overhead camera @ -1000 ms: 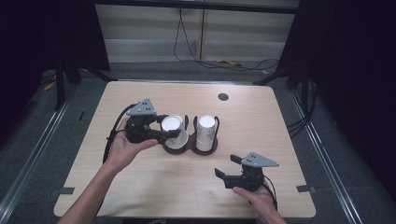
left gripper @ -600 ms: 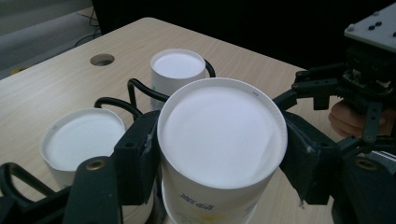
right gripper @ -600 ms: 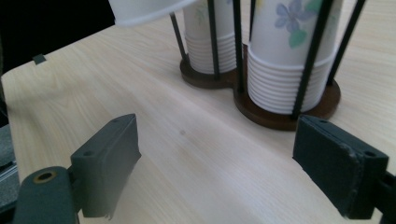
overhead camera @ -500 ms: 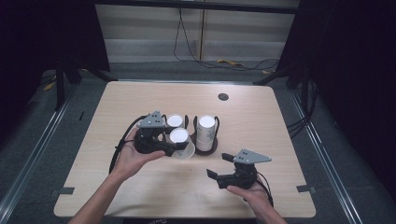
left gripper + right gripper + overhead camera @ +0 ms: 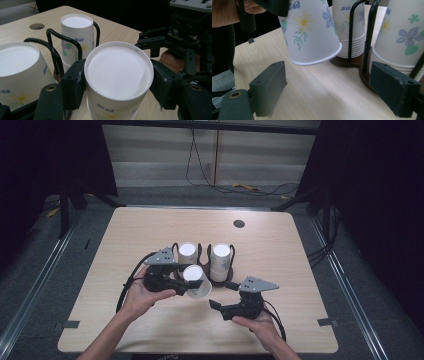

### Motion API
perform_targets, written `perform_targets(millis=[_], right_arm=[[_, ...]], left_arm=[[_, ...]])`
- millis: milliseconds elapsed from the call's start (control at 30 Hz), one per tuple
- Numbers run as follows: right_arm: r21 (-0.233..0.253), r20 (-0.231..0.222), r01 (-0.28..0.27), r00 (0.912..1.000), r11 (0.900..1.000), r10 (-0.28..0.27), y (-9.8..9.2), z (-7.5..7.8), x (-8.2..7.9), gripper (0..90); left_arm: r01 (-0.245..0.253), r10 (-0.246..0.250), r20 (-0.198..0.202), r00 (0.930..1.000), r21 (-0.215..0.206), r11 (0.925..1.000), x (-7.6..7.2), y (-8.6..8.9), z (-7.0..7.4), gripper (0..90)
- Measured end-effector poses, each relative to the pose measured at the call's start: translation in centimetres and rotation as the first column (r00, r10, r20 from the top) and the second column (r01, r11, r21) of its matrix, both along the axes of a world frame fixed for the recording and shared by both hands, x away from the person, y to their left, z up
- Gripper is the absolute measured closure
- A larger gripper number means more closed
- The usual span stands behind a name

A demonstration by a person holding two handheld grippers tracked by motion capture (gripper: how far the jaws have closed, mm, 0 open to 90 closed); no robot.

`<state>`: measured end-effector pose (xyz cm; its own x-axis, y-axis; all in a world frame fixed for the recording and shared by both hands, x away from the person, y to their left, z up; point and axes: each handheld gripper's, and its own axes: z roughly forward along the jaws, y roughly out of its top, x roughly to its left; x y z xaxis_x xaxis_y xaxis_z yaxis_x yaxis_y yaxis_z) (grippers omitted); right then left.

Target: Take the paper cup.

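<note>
Jaws of your left hand-held gripper (image 5: 117, 100) clench one upturned cup (image 5: 197, 282), lifted off the near-left of the rack (image 5: 220, 276) and tilted above the bench (image 5: 300, 250). Your right hand-held gripper (image 5: 220, 304) waits spread, near and right of it. I judge the cup just pulled; next, carry it clear and set it down. Left stack (image 5: 186, 252) and right stack (image 5: 220, 260) sit nested in the rack.

The held paper cup (image 5: 310, 30) is white, printed with a yellow daisy, blue-violet flowers and green leaves, with blue lettering near its base. The stacked cups (image 5: 402, 37) in the rack (image 5: 58, 53) carry the same print. The rack's wires are black; its base looks dark brown. Both grippers (image 5: 172, 281) (image 5: 227, 295) are black with grey plates. The table (image 5: 300, 250) is pale wood.
</note>
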<state>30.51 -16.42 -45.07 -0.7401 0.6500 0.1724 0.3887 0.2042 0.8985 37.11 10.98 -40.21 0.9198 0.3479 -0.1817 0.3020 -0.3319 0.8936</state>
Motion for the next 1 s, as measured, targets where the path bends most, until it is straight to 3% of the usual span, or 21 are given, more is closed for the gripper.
perform_targets(millis=[167,267,467,600,700,867,1000], right_arm=[[0.004,0.001,-0.022,0.9998,1.000,0.022,0.0,-0.2,-0.4,14.0],[0.012,-0.011,-0.055,0.9984,0.998,0.055,0.0,-0.4,-0.5,14.2],[0.056,0.005,-0.082,0.9966,0.995,0.082,0.0,-0.5,-0.7,14.1],[0.054,0.012,-0.085,0.9964,0.995,0.084,0.2,-0.6,-0.7,14.0],[0.054,0.012,-0.089,0.9960,0.995,0.089,0.2,-0.8,-0.7,13.8],[0.098,0.032,-0.103,0.9945,0.990,0.100,0.3,-0.6,-0.6,13.8],[0.120,0.053,-0.128,0.9911,0.985,0.122,0.4,-0.5,-0.7,13.8]], left_arm=[[-0.005,0.005,-0.020,0.9998,-0.023,0.9997,-0.1,0.2,-1.0,35.1],[-0.007,0.006,-0.032,0.9995,-0.010,0.9999,-0.2,0.0,-1.7,35.2],[0.005,-0.007,-0.052,0.9986,-0.037,0.9993,-0.5,-0.1,-2.2,35.3],[0.020,-0.022,-0.050,0.9985,-0.046,0.9988,-0.6,-0.2,-2.1,35.3],[0.035,-0.039,-0.052,0.9979,-0.077,0.9965,-0.7,-0.1,-1.4,35.4],[0.068,-0.074,-0.051,0.9960,-0.119,0.9906,-1.1,0.1,-0.7,35.6],[0.066,-0.072,-0.051,0.9961,-0.124,0.9901,-1.2,-0.1,-0.7,35.6]])
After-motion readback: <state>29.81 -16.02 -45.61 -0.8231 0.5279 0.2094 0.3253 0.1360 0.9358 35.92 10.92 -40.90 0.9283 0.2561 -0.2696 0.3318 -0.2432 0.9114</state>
